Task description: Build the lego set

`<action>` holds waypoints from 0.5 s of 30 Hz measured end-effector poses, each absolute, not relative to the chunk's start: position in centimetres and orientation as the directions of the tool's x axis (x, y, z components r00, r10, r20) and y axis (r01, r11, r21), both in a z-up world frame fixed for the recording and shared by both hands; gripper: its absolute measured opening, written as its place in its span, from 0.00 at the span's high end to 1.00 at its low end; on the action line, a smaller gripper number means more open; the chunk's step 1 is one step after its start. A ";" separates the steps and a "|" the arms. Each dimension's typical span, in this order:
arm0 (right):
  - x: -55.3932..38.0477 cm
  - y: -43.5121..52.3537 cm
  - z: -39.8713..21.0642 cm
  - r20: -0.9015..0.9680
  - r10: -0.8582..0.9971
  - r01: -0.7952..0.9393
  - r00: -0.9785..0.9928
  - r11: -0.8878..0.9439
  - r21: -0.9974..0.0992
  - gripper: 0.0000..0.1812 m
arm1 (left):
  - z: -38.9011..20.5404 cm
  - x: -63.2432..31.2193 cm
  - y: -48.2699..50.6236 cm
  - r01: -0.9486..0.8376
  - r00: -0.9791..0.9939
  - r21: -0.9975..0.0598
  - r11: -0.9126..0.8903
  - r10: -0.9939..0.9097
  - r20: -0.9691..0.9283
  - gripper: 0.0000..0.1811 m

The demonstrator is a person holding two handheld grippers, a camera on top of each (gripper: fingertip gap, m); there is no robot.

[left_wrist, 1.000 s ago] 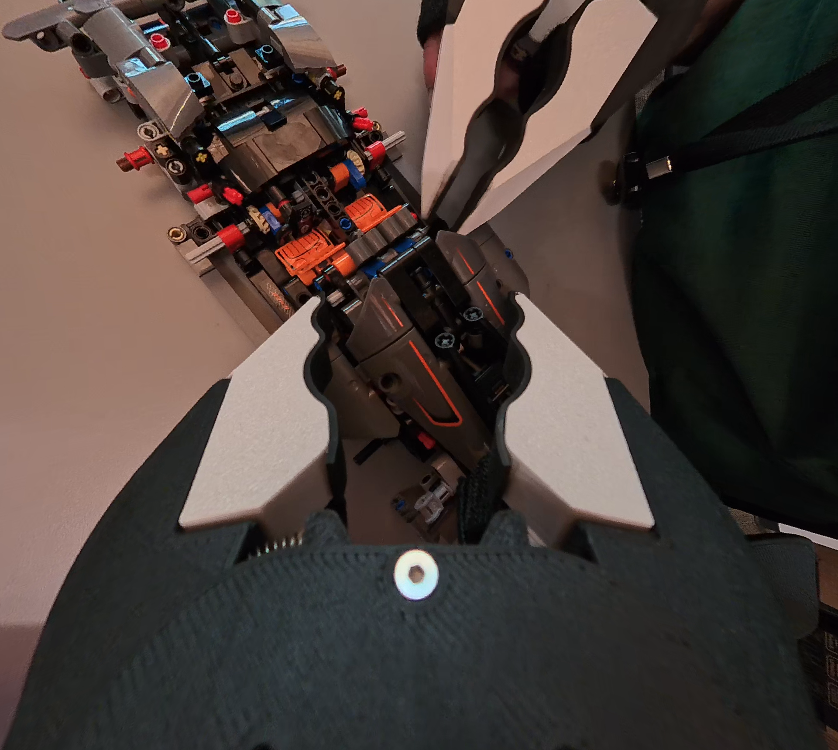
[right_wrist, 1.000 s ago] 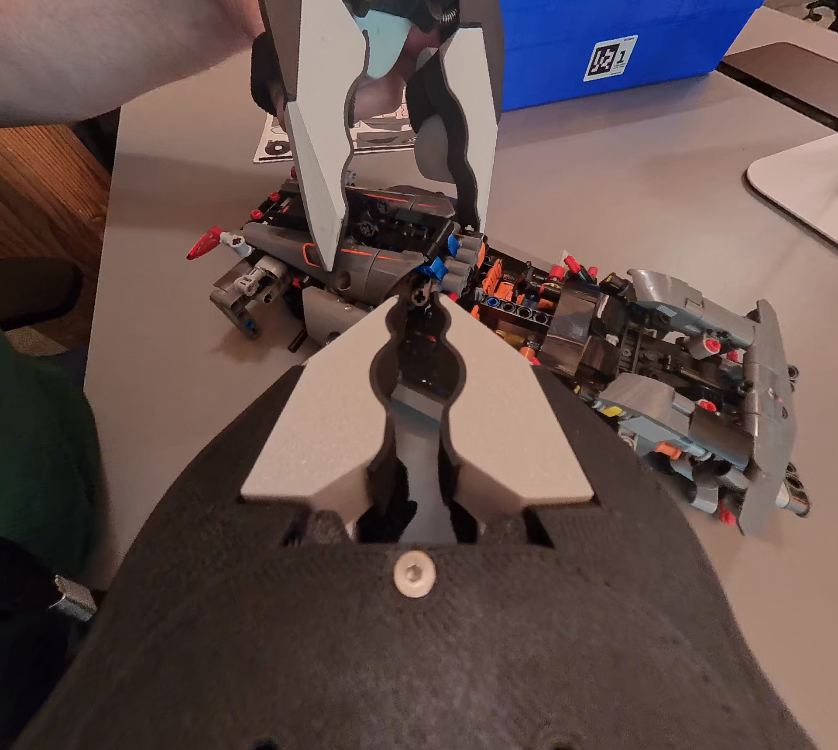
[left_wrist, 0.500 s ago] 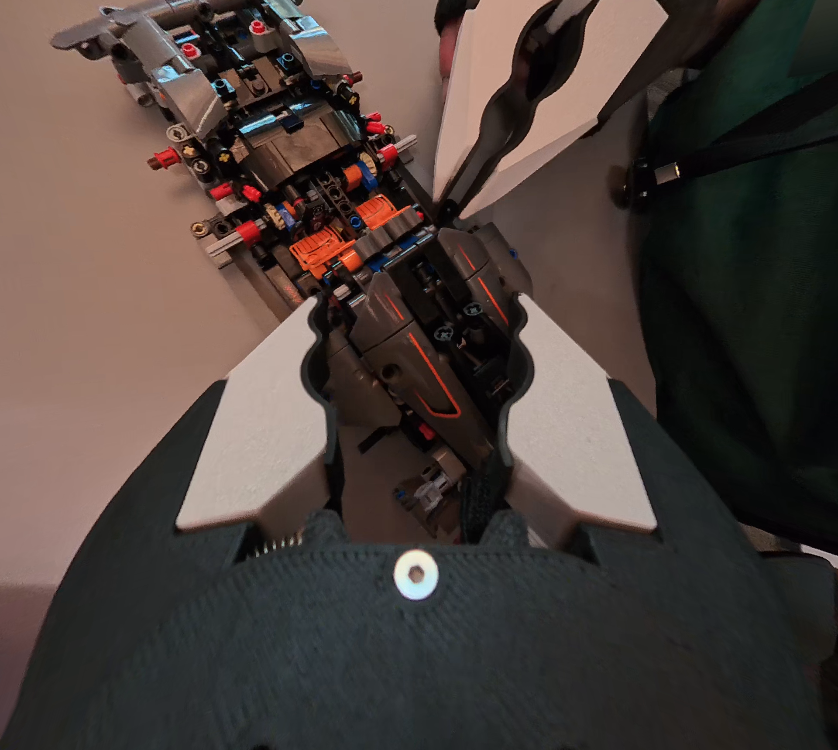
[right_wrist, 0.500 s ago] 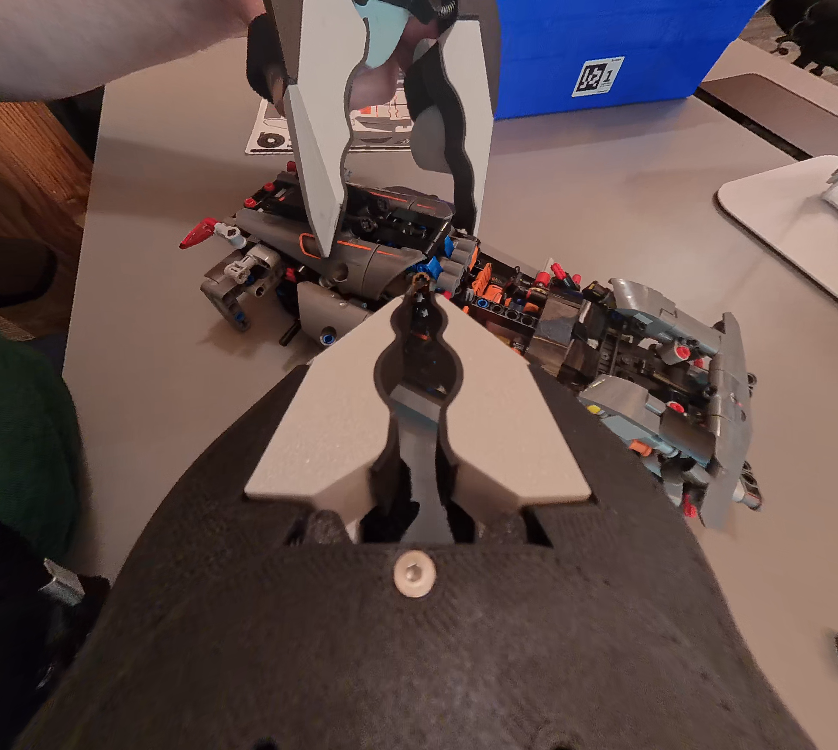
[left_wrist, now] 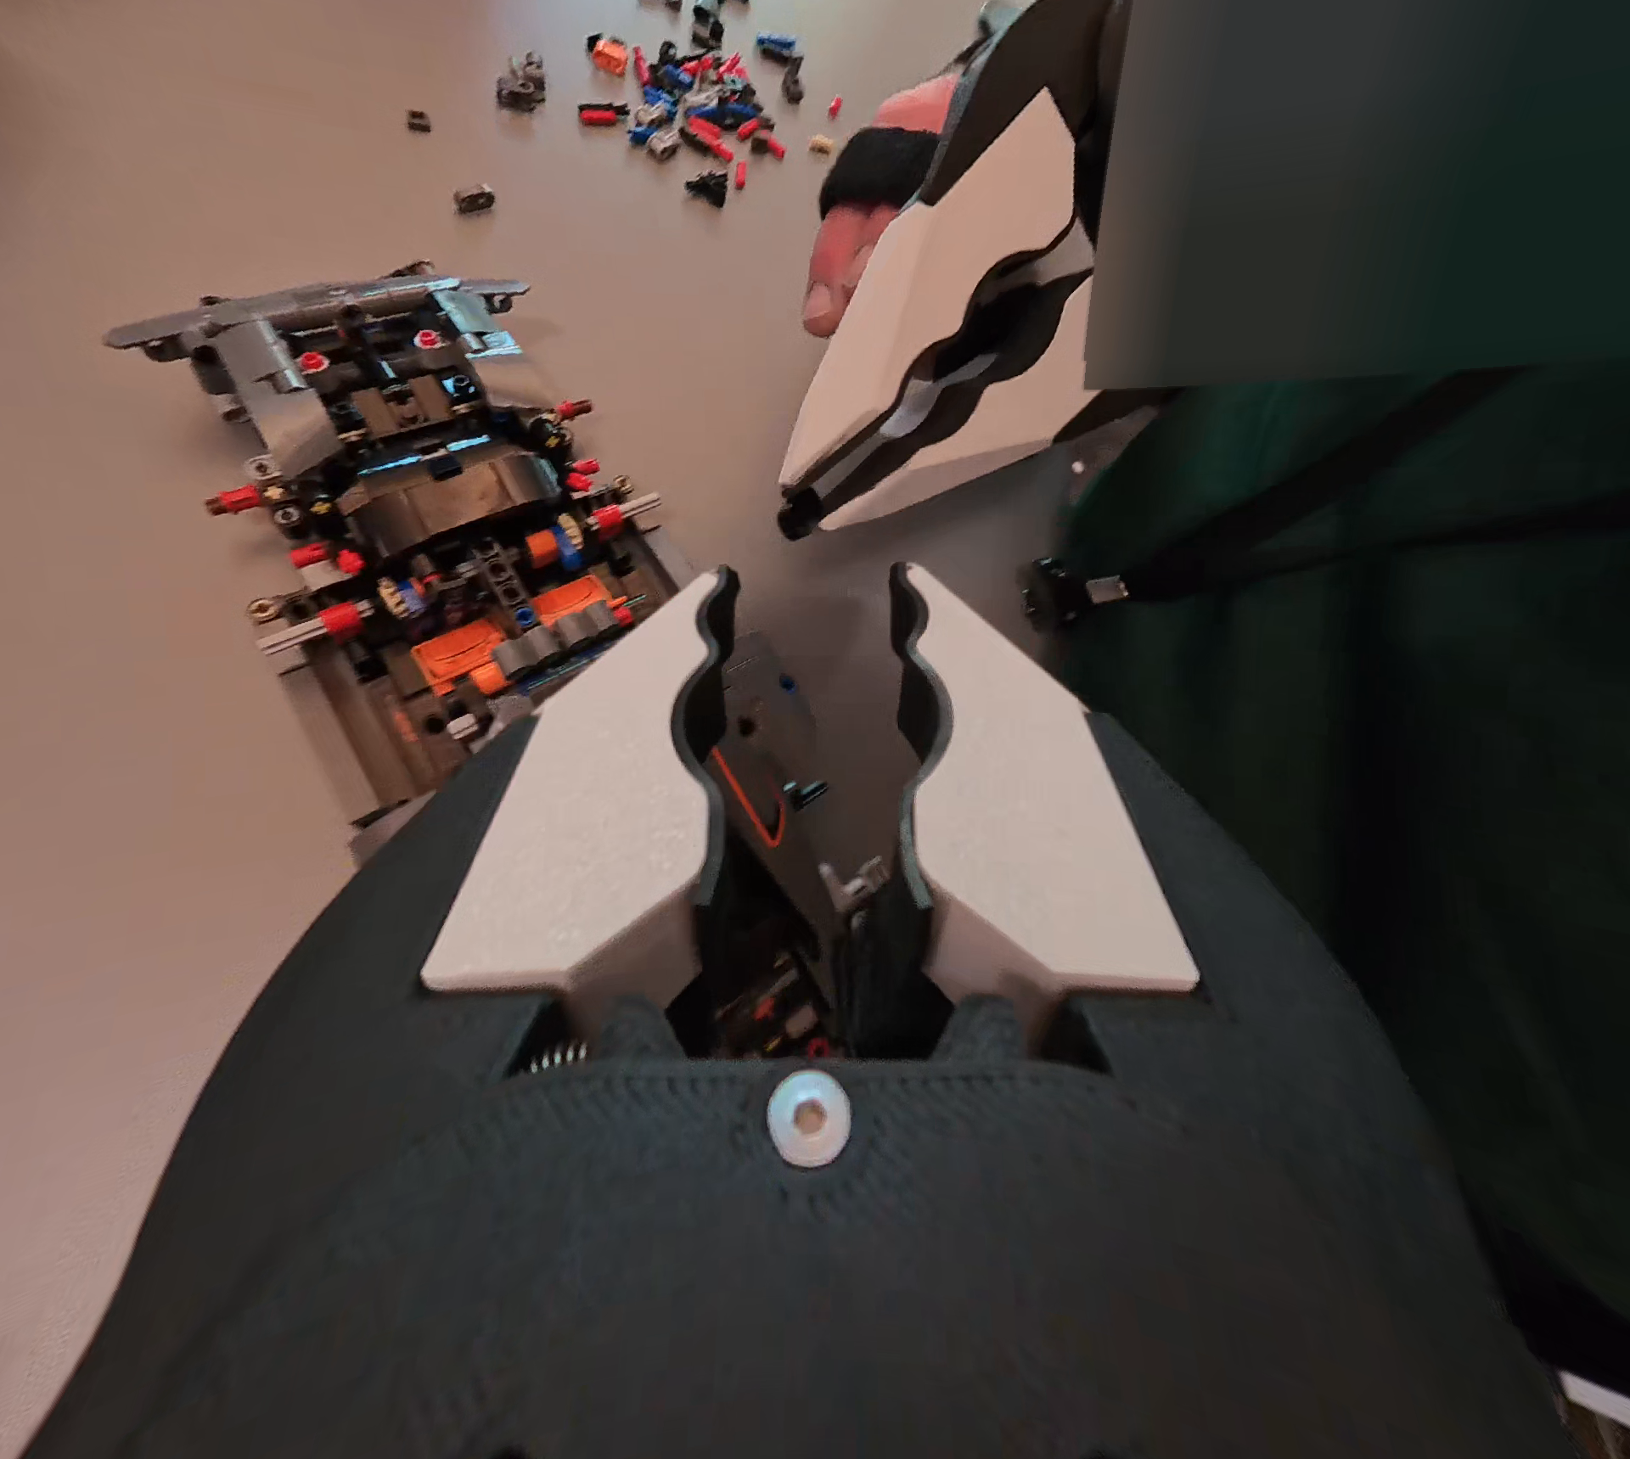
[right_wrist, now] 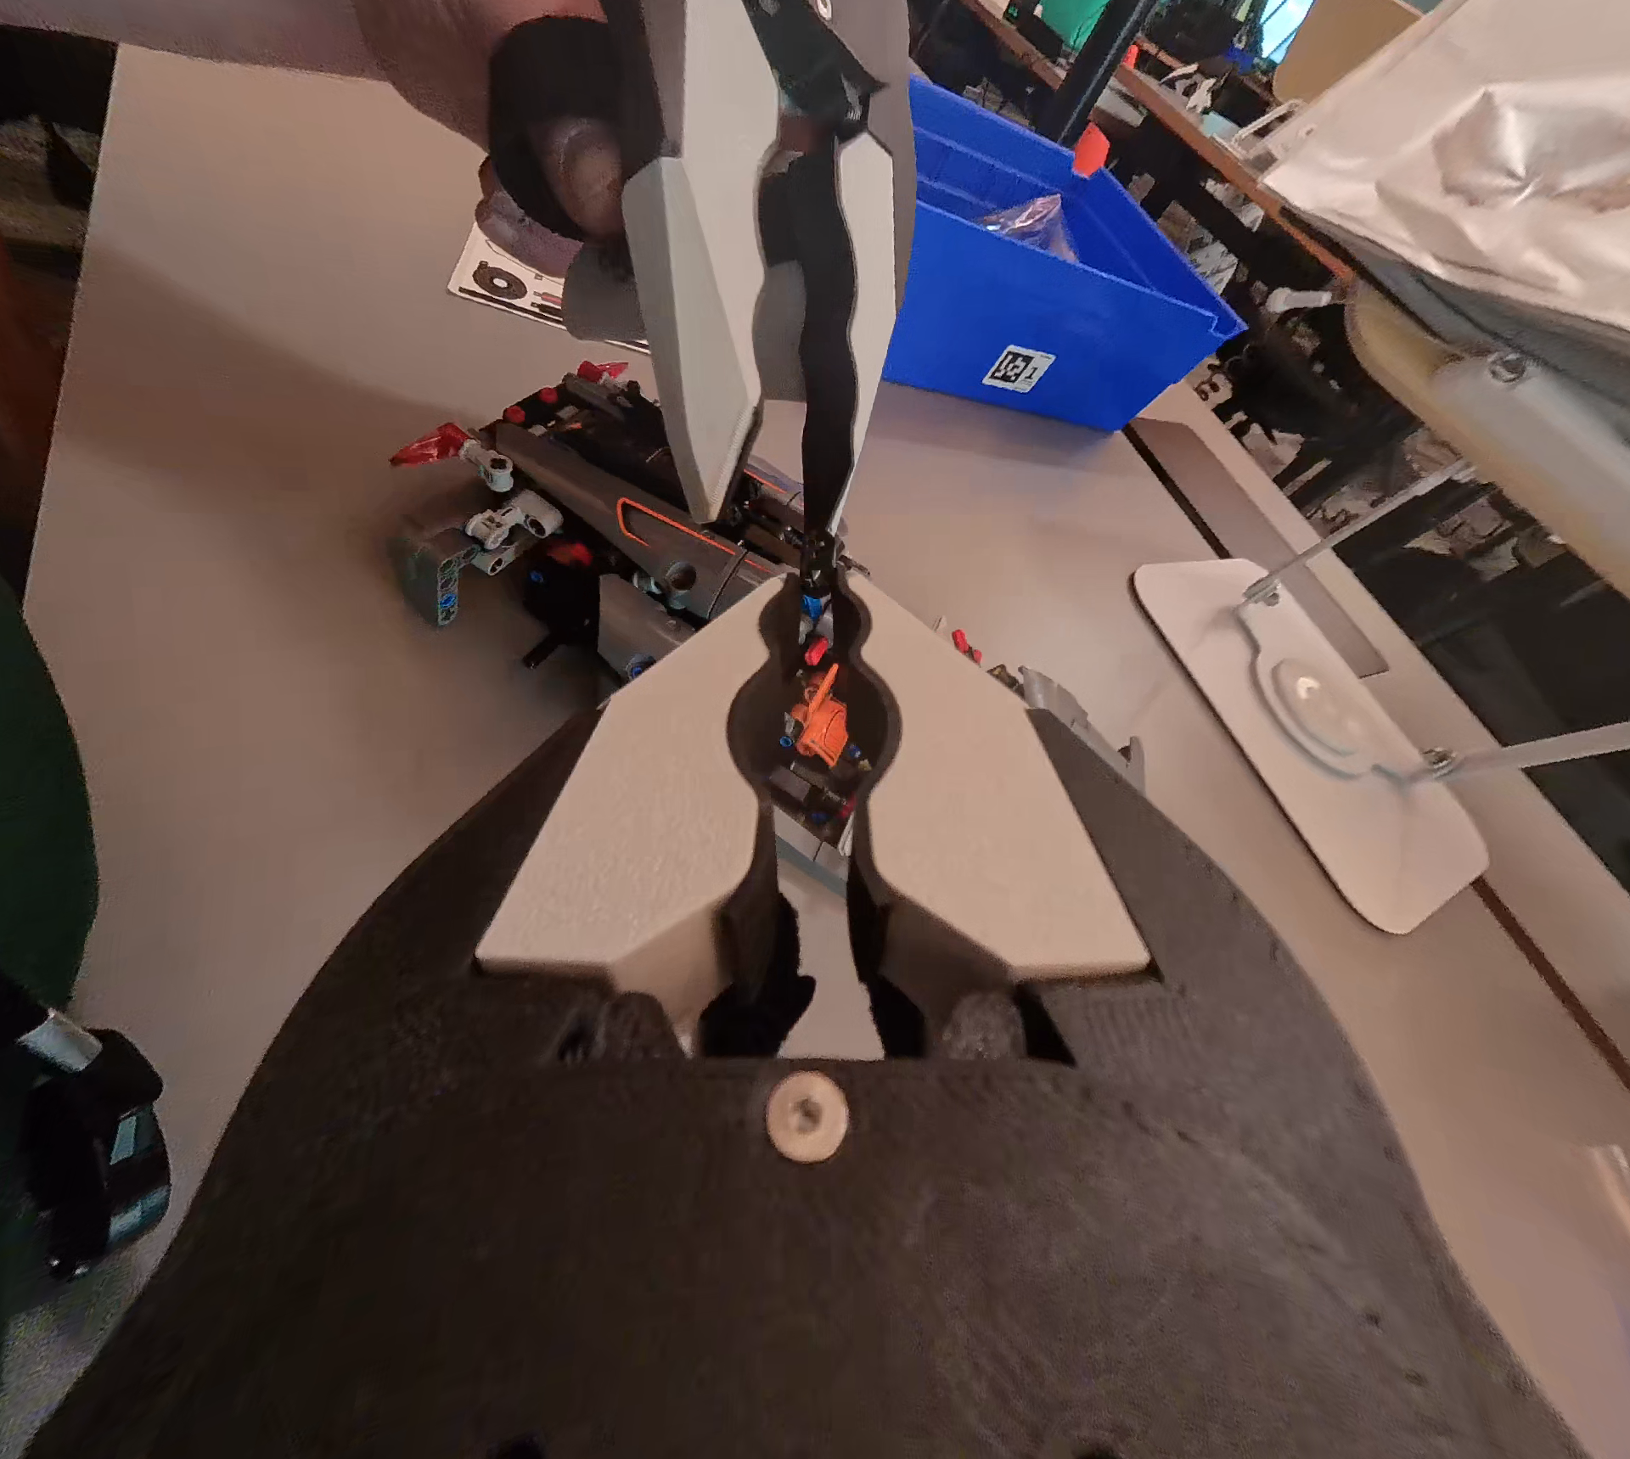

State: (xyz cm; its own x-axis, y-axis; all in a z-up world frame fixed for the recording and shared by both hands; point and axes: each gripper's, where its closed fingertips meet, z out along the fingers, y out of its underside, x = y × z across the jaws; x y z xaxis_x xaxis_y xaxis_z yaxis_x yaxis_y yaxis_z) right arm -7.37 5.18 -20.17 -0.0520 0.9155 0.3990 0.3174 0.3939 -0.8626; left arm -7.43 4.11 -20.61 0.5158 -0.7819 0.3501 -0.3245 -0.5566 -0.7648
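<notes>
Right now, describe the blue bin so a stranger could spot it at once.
Start at the grey table with the half-built lego car on it. Look past the car to the table's far edge: the blue bin sits there, an open plastic tub. It is the only bright blue container, with a small white square tag on its front wall.

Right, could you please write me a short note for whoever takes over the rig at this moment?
Left gripper: open, empty, hovering over the orange-striped end of the car model.
Right gripper: shut on a small black piece, held in the air near that end.
The model lies partly built on the table; loose parts are scattered beyond its far end; a blue bin stands nearby.
Left to do: fit the held piece, then the loose parts.
</notes>
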 end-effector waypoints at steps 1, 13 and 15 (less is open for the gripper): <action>-7.3 5.0 -20.1 0.412 0.910 0.316 -0.054 0.407 -0.857 0.98 | -20.4 -7.2 4.0 -0.305 0.510 -0.766 -0.565 -0.777 0.370 0.82; -6.6 3.7 -18.8 0.474 0.879 0.272 -0.049 0.468 -0.841 0.98 | -18.9 -6.0 3.5 -0.234 0.480 -0.787 -0.571 -0.772 0.418 0.98; -6.6 3.7 -18.7 0.474 0.879 0.266 -0.045 0.468 -0.843 0.98 | -18.8 -5.9 3.6 -0.230 0.478 -0.788 -0.571 -0.772 0.420 0.98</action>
State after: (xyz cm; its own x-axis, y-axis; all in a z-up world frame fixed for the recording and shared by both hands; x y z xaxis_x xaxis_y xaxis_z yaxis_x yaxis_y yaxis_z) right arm -6.56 3.73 -18.69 -0.0453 0.8792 0.4743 0.2662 0.4682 -0.8426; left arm -5.91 3.57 -18.81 0.4779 -0.7718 0.4195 -0.2295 -0.5707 -0.7884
